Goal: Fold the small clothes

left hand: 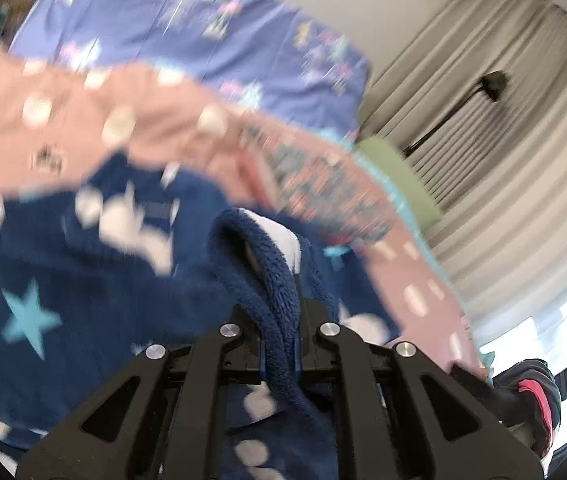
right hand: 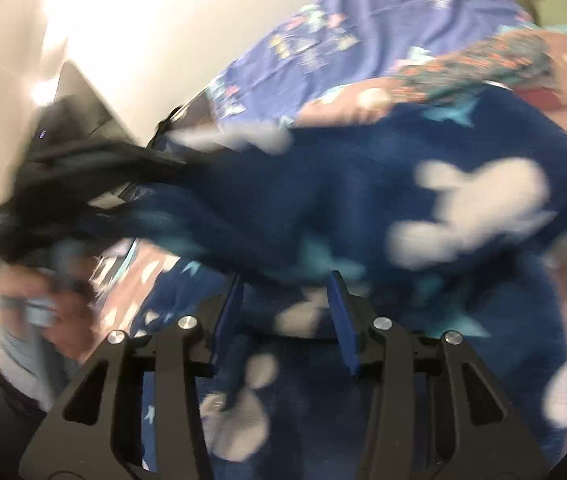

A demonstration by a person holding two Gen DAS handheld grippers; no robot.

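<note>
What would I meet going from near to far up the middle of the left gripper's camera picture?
Left gripper, shut on a fold of the navy fleece garment → pink spotted cloth → purple patterned sheet → pale wall.

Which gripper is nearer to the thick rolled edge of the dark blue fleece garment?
Left. The left gripper is shut on the rolled edge; the right gripper stands open over the flat starry part.

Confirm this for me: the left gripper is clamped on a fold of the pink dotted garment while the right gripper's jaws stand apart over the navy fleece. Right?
Not quite. The left gripper is clamped on a fold of the navy fleece, not the pink dotted garment; the left wrist view shows it. The right gripper does stand apart over the fleece.
</note>
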